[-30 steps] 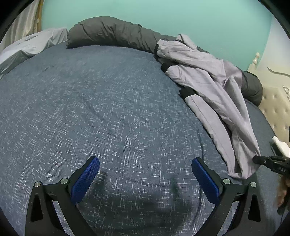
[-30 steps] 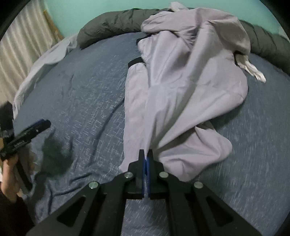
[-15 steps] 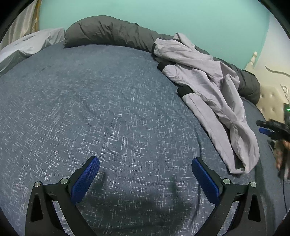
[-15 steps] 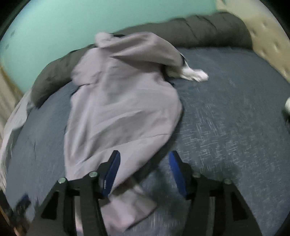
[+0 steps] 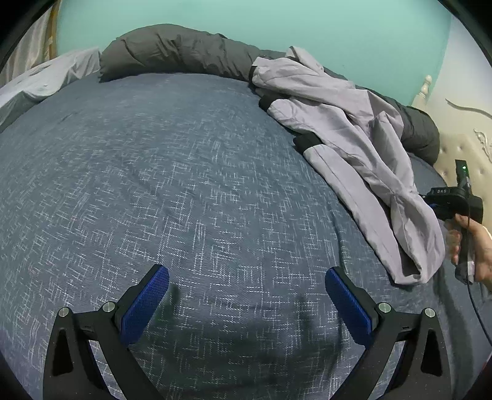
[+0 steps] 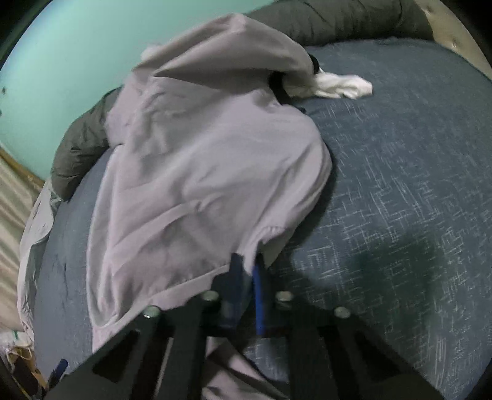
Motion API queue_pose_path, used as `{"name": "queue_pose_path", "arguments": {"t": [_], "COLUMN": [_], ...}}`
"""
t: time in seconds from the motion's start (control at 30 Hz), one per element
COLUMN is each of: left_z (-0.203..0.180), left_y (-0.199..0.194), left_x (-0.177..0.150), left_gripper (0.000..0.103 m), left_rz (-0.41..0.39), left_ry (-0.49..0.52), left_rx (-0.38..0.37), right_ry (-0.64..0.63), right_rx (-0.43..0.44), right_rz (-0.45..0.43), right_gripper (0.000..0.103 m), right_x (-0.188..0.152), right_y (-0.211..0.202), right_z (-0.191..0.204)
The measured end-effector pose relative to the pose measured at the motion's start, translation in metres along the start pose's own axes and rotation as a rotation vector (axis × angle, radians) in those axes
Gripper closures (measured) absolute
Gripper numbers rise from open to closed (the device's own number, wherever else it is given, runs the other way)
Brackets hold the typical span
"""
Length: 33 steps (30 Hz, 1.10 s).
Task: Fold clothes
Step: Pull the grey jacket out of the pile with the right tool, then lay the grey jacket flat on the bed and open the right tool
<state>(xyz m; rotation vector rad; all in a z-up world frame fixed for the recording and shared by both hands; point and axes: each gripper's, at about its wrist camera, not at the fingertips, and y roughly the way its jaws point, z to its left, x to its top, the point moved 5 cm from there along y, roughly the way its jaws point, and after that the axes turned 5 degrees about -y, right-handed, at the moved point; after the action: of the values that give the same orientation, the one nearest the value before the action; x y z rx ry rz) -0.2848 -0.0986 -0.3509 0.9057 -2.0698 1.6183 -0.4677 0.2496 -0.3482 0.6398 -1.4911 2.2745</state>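
Right fingers (image 6: 258,295) pinching jacket (image 6: 200,172) hem.

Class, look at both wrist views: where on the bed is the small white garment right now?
The white garment shows only in the right wrist view, upper right, on the blue bedspread beside the far edge of the lilac jacket, near the dark grey duvet roll.

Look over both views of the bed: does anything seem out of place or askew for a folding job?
The lilac jacket lies crumpled and twisted, partly draped over the grey duvet roll, not laid flat. The right gripper pinches its edge. A white cloth pokes out beneath it.
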Motion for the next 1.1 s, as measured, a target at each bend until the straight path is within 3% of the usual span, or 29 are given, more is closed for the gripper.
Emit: {"name": "queue_pose_path", "arguments": {"t": [0.27,0.8,1.0,1.1], "left_z": [-0.016,-0.039,-0.032,-0.025], "left_y": [-0.031,-0.222,-0.27,-0.283], "left_x": [0.009,0.025,0.021,0.017], "left_gripper": [0.0,0.0,0.0,0.0], "left_rz": [-0.036,-0.158,-0.183,-0.175], "left_ry": [0.013,0.091,0.089,0.076], "left_rx": [-0.029,-0.038,-0.051,-0.058], "right_ry": [-0.193,-0.418,-0.489,-0.518], "right_rx": [0.109,0.374,0.505,0.515], "right_rz": [-0.082,-0.147,-0.109,-0.053], "right_gripper": [0.102,0.102,0.102,0.102], "right_x": [-0.015,-0.094,-0.128,-0.142], "right_y": [-0.067,-0.227,-0.271,-0.266], "right_z": [0.076,0.224,0.273,0.284]}}
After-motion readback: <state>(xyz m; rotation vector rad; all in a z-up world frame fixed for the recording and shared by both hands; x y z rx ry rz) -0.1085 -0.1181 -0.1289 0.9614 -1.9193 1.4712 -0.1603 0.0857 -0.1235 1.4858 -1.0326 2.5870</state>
